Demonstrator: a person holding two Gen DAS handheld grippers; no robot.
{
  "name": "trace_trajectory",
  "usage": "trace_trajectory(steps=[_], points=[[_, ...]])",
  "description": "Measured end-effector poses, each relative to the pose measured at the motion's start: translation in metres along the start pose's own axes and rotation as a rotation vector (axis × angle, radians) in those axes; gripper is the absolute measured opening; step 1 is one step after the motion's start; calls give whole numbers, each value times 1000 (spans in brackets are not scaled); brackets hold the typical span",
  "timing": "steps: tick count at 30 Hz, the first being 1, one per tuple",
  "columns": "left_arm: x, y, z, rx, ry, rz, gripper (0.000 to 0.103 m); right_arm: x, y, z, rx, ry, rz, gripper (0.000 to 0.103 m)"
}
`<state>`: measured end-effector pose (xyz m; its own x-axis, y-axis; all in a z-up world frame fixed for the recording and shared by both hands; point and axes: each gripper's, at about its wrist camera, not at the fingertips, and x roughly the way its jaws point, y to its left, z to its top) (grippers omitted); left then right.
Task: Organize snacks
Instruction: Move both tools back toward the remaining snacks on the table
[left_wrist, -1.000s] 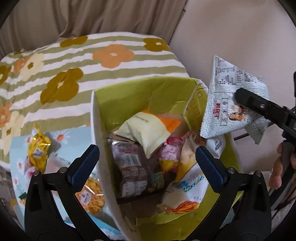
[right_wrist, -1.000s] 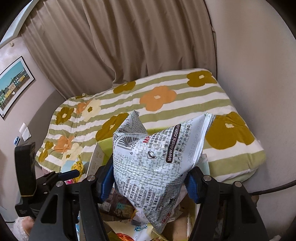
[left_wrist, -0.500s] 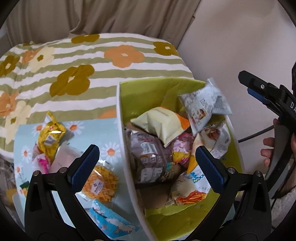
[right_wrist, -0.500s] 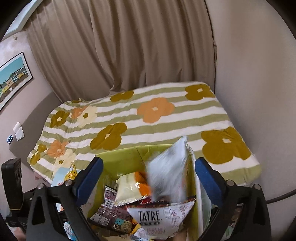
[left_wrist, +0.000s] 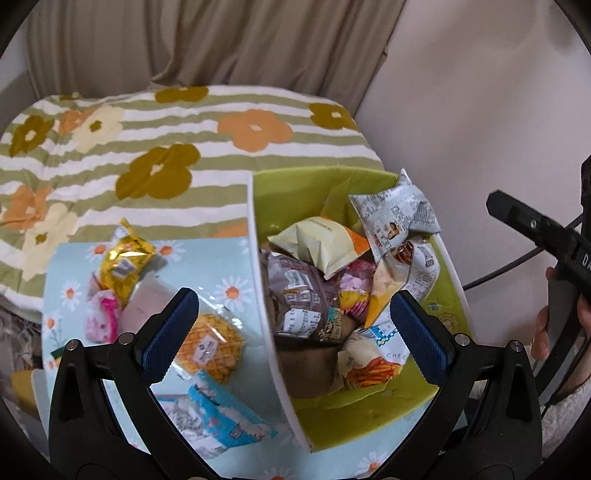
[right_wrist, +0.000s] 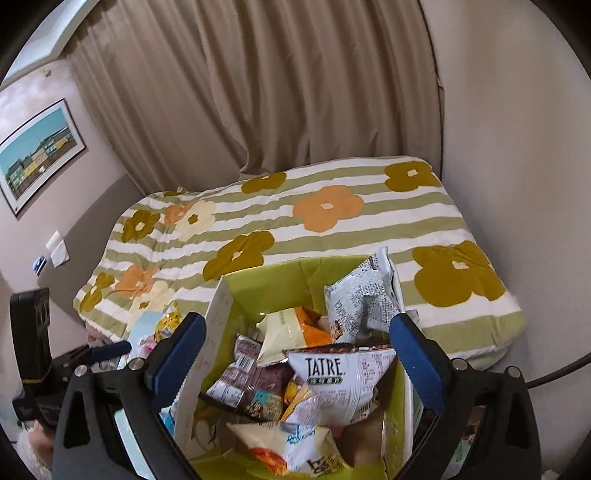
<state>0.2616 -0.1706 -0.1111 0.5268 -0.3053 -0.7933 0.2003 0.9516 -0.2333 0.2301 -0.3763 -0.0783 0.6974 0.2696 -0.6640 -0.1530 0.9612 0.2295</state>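
Note:
A green box (left_wrist: 295, 188) with a white outer wall holds several snack bags. A grey-white printed bag (left_wrist: 395, 210) lies at its far right corner, also in the right wrist view (right_wrist: 358, 299). My left gripper (left_wrist: 291, 332) is open and empty above the box's left wall. My right gripper (right_wrist: 295, 360) is open and empty above the box (right_wrist: 266, 284); one of its black fingers shows in the left wrist view (left_wrist: 532, 229). Loose snacks lie on a blue daisy mat (left_wrist: 207, 258): a yellow bag (left_wrist: 123, 258), a waffle pack (left_wrist: 208, 347), a blue pack (left_wrist: 218, 417).
The box stands on a bed with a striped flower quilt (left_wrist: 184, 147). A beige curtain (right_wrist: 258, 92) hangs behind and a wall (left_wrist: 480, 92) runs along the right. A framed picture (right_wrist: 37, 151) hangs at left. A cable (right_wrist: 554, 369) runs at right.
My right gripper opened and let go of the grey-white bag, which dropped into the box's far right corner. My left gripper shifted left, showing more of the mat.

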Motion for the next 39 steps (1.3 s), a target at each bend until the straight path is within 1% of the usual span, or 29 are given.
trace_trajectory(steps=[2, 7, 10, 14, 18, 22, 26, 32, 36, 39], points=[[-12, 3, -2, -11, -18, 15, 103, -6, 5, -2, -18, -10, 15, 99], [-52, 20, -16, -57, -59, 62, 103, -17, 26, -10, -76, -25, 83, 99], [-77, 35, -26, -74, -77, 125, 103, -20, 42, -17, -96, -35, 108, 99], [-108, 61, -43, -105, -105, 180, 103, -22, 64, -29, -95, -40, 152, 99], [-127, 94, -61, -148, -129, 196, 103, -24, 88, -42, -87, -37, 162, 99], [-135, 133, -80, -179, -120, 206, 103, -25, 121, -62, -96, -37, 124, 99], [-136, 172, -98, -195, -86, 192, 103, -21, 154, -83, -69, -23, 84, 99], [-128, 224, -124, -185, -11, 180, 103, -2, 198, -124, -19, 47, 21, 99], [-115, 253, -137, -161, 40, 160, 103, 14, 220, -155, 57, 87, -15, 99], [-102, 267, -144, -143, 75, 146, 103, 22, 226, -175, 135, 103, -47, 99]])
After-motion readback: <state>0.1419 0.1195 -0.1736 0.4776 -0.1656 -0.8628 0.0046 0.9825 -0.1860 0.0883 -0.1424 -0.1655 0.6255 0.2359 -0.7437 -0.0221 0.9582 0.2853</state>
